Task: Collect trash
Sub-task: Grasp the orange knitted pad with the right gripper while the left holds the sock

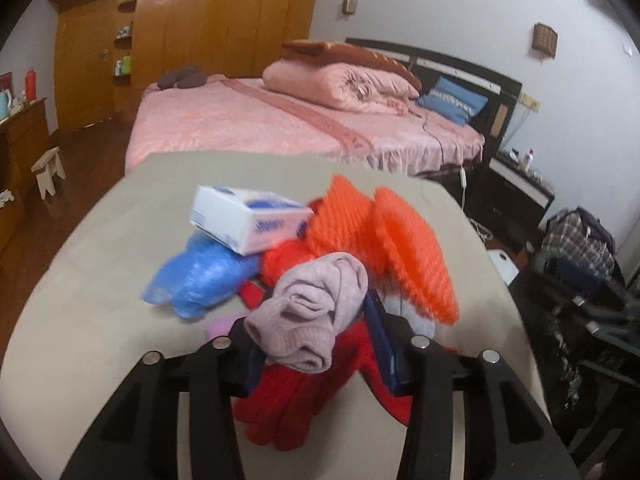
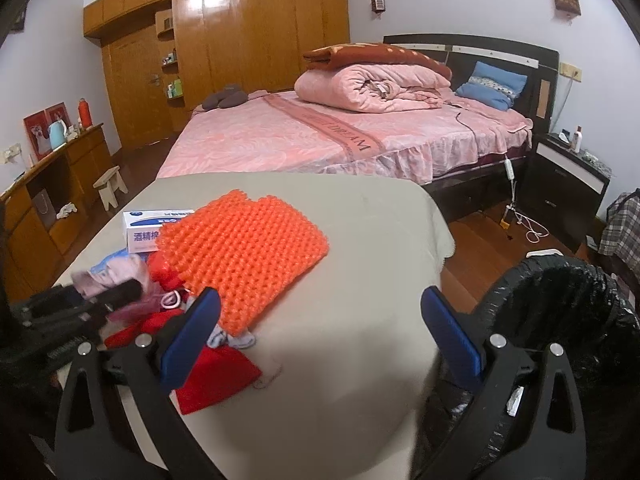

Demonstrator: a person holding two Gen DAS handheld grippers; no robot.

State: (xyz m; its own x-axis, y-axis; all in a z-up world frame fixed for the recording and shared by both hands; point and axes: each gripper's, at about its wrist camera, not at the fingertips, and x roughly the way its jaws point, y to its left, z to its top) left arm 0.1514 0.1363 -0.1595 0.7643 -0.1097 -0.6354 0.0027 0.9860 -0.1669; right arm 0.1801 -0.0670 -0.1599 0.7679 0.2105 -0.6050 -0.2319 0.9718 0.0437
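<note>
On the beige-covered table (image 1: 80,340) lies a pile: an orange bumpy mat (image 1: 380,240), a white box with blue print (image 1: 248,220), a crumpled blue plastic bag (image 1: 200,276) and red cloth (image 1: 300,400). My left gripper (image 1: 308,320) is shut on a pale pink knit cloth (image 1: 316,304), bunched between its blue pads just above the red cloth. In the right wrist view my right gripper (image 2: 320,296) stands wide open over bare table (image 2: 340,360) with nothing between its fingers. The orange mat (image 2: 244,248) is just ahead to its left. The left gripper (image 2: 116,296) shows blurred at the far left.
A bin lined with a black bag (image 2: 500,292) stands beside the table's right edge, close to my right gripper. Beyond the table are a pink bed (image 2: 320,136), a dark nightstand (image 2: 568,176), a small wooden stool (image 2: 110,188) and a wooden dresser (image 2: 48,200).
</note>
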